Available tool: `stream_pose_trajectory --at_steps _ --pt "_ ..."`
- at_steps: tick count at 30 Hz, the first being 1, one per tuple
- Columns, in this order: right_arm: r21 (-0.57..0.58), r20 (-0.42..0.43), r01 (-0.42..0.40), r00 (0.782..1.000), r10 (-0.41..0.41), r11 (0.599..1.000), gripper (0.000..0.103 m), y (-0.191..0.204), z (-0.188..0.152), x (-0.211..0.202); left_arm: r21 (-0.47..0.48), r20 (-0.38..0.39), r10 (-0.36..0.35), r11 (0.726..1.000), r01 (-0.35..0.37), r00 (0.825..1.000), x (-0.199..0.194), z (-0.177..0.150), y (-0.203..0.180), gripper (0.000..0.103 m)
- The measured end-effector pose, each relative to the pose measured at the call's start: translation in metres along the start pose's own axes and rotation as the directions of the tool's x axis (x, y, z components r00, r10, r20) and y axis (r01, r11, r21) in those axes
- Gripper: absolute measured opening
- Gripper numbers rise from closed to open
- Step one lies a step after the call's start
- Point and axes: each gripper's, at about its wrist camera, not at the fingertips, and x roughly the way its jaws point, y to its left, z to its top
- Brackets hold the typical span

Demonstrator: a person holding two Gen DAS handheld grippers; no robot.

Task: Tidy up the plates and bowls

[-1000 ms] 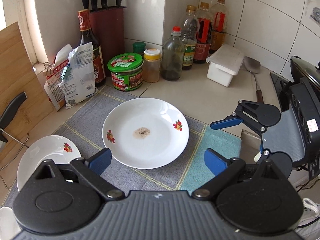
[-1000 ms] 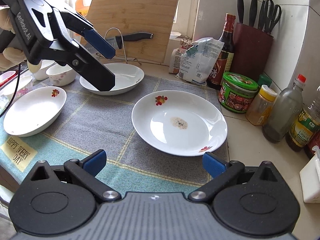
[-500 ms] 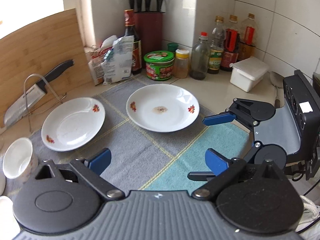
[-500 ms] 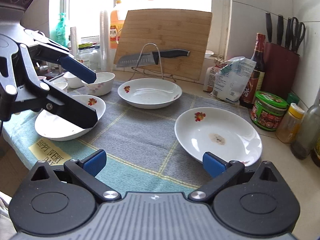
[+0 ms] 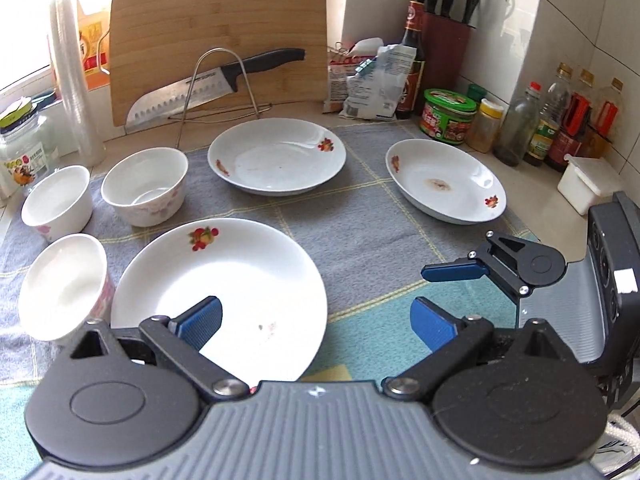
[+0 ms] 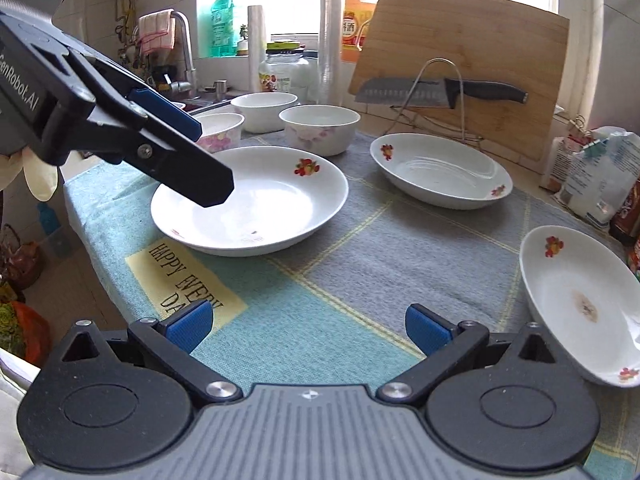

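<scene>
Three plates lie apart on the mat (image 5: pixel 360 232): near plate (image 5: pixel 224 292) by three bowls (image 5: pixel 146 186), middle plate (image 5: pixel 276 156), stained plate (image 5: pixel 444 180). Your left gripper (image 5: pixel 316 320) hovers over the near plate, jaws spread, empty; your right gripper (image 6: pixel 308 326) likewise.

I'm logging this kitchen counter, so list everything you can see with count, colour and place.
plates: three, white with fruit prints, on the cloth
bowls: three, white, left side of the cloth
cloth: one, grey and teal, covering the counter
knife: one, black handle, on a wire stand
cutting board: one, wooden, leaning behind the knife
bottles: several, against the right wall
left gripper: black and blue, open, over the nearest plate
right gripper: black and blue, open, over the cloth
</scene>
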Motion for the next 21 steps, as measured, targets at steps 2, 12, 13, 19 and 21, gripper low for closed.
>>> stream_pose_trajectory --at_steps 2,12,13,19,21 --pt "-0.007 -0.014 -0.008 1.000 0.008 1.000 0.103 0.008 0.004 0.010 0.007 -0.009 0.002 1.000 -0.002 1.000 0.001 -0.001 0.011 0.100" --pt "-0.003 -0.072 -0.012 0.997 0.011 1.000 0.103 0.041 0.018 0.051 0.083 -0.073 -0.057 0.995 0.064 0.996 0.015 0.006 0.058 0.100" --pt "-0.001 -0.069 -0.006 0.998 0.006 1.000 0.103 0.043 0.019 0.055 0.094 -0.079 -0.067 0.993 0.075 0.995 0.016 0.007 0.061 0.100" --pt "-0.002 -0.067 0.014 0.998 -0.014 1.000 0.103 0.050 0.029 0.069 0.150 -0.124 -0.132 0.977 0.150 0.983 0.027 0.017 0.078 0.100" --pt "-0.001 -0.067 0.016 0.998 -0.017 1.000 0.103 0.050 0.032 0.072 0.178 -0.139 -0.148 0.969 0.172 0.979 0.031 0.022 0.082 0.100"
